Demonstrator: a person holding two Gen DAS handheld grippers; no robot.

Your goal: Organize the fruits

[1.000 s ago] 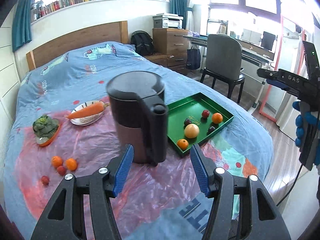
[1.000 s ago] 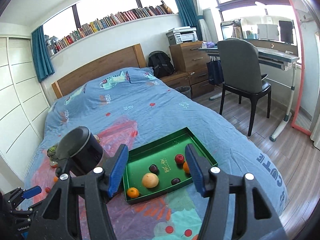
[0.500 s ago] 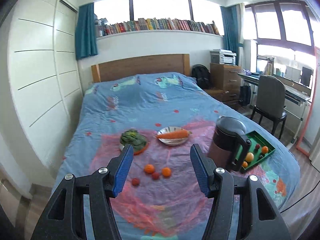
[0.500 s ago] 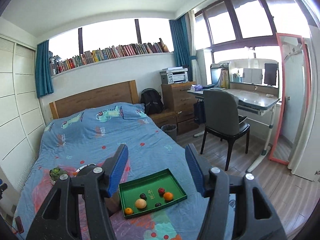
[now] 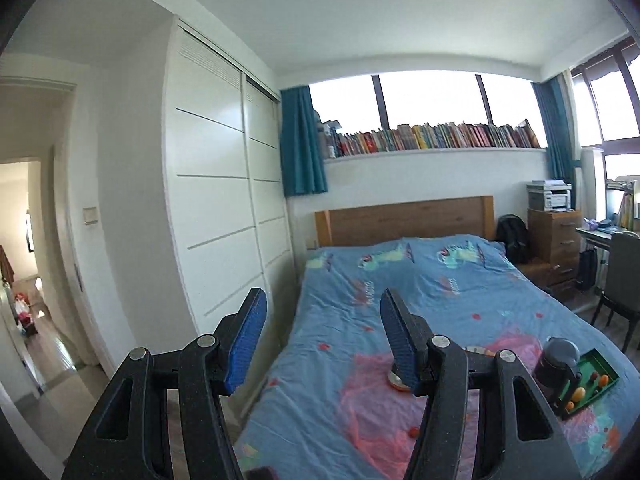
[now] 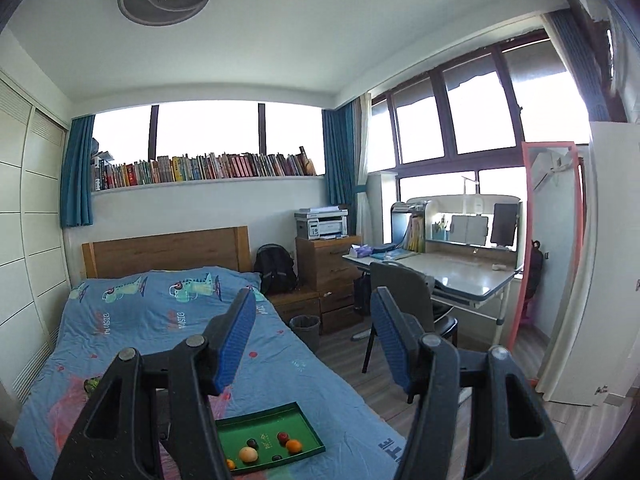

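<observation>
A bedroom: a bed (image 6: 168, 320) with a blue cartoon-print cover runs from a wooden headboard (image 6: 168, 250) toward the cameras, with a row of books (image 6: 200, 168) on the ledge above it and a desk (image 6: 452, 276) and chair (image 6: 404, 300) to the right. A green tray (image 6: 268, 426) lies flat on the near right part of the bed, its long axis running roughly across the bed. In it sit loose round fruits: an orange (image 6: 294, 445), a pale larger fruit (image 6: 248, 455), a red one (image 6: 283, 436) and small dark ones. A dark jug (image 5: 558, 364) stands upright just beside the tray's left end. The left gripper (image 5: 322, 338) and right gripper (image 6: 312, 338) both hang high above the bed, fingers apart with nothing between them.
</observation>
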